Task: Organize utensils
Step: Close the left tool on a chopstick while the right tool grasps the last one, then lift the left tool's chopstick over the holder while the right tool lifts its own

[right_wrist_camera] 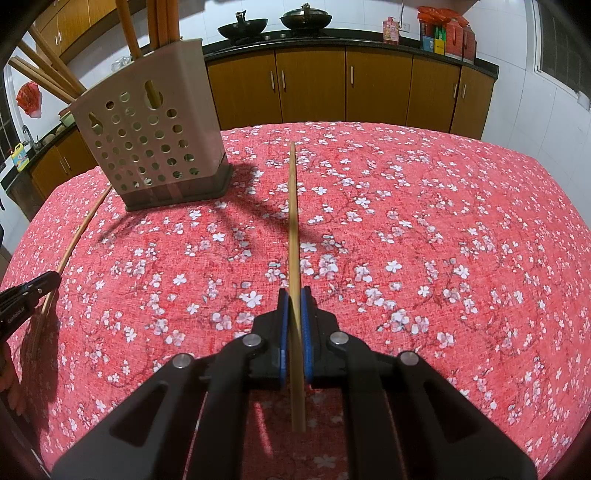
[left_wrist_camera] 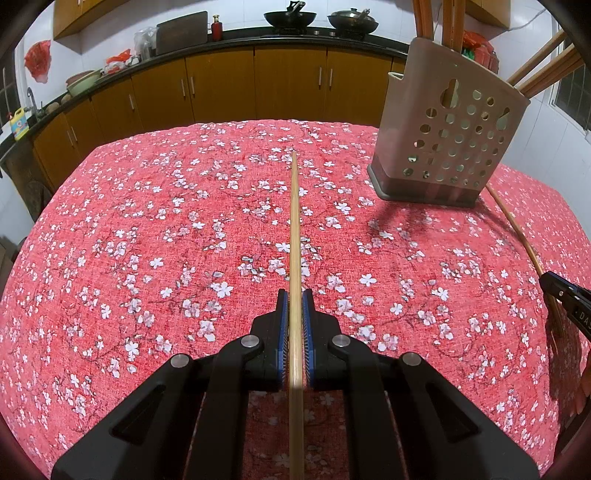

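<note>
Left wrist view: showed the left gripper point(left_wrist_camera: 295, 306) clamped on a bamboo chopstick point(left_wrist_camera: 294, 229), blue pads pressed against both sides, stick running straight ahead along the fingers.
Right wrist view: showed the right gripper point(right_wrist_camera: 294, 302) likewise closed on a second bamboo chopstick point(right_wrist_camera: 293, 221), butt end sticking out behind the pads.
Grip style: lengthwise, probably so each tip could be steered into the holder's mouth without swinging wide.
Chopstick holder point(left_wrist_camera: 443, 140): beige, perforated, upright on a dark drip base, standing between the two grippers, to the right of the left one and to the left of the right one point(right_wrist_camera: 155, 136).
Holder contents: several chopsticks point(left_wrist_camera: 452, 22) already standing or leaning inside, so judged partly done.
Held sticks: both well apart from the holder, raised over the floral tablecloth point(left_wrist_camera: 147, 221); whether the tips touched the cloth could not be told.
Cross-check: each gripper seen at the other view's edge, fingers pinched around its stick.
Next move, as a guess: lift, tilt tip-down, lower into the open top.
Risk: thin round stick could pivot in the pads.
</note>
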A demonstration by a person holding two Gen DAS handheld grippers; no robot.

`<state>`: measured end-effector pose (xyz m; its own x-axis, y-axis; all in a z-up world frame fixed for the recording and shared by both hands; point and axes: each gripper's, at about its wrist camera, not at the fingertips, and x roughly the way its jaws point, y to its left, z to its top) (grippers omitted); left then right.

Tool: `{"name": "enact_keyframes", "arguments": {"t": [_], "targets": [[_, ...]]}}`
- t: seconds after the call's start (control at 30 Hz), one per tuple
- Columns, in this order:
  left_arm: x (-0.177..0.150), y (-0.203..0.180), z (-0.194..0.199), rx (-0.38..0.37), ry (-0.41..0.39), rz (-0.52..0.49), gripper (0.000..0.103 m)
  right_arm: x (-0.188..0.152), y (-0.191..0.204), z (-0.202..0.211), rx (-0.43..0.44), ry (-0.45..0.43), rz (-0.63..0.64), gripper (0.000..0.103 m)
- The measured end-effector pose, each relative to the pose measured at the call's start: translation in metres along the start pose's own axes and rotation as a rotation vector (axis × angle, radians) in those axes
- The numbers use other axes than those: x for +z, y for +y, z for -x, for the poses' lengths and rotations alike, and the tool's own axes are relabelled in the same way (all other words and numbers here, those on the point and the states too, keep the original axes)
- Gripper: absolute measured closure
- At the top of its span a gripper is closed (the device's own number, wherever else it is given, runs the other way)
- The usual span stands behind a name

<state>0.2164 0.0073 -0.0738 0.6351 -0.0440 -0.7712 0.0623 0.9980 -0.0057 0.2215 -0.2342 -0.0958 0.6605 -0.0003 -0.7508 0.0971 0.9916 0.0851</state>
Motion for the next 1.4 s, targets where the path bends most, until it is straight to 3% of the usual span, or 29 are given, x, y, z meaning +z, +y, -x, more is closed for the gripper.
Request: {"name": "enact_keyframes", "arguments": {"t": [0.43, 0.53, 1.0, 1.27, 1.4], "targets": [[-0.008, -0.001, 0.009, -0.011, 0.002, -0.011, 0.095, -0.002, -0.003, 0.007, 0.018, -0.002, -0.019, 0.095], [-0.006, 0.003, 0.015, -0.012, -0.001, -0.010, 0.095, 0.001, -0.007, 0.022, 0.034, -0.046, -0.034, 0.095], [0.043, 0.024, 0.103, -0.055, -0.283, 0.041, 0.095, 0.044, -0.016, 0.120, 0.042, -0.360, -0.056, 0.095], [0.057, 0.027, 0.120, -0.093, -0.341, 0.070, 0.095, 0.050, -0.015, 0.131, 0.061, -0.394, -0.055, 0.095], [0.064, 0.025, 0.131, -0.140, -0.361, 0.075, 0.096, 0.059, -0.014, 0.149, 0.113, -0.424, -0.057, 0.095]]}}
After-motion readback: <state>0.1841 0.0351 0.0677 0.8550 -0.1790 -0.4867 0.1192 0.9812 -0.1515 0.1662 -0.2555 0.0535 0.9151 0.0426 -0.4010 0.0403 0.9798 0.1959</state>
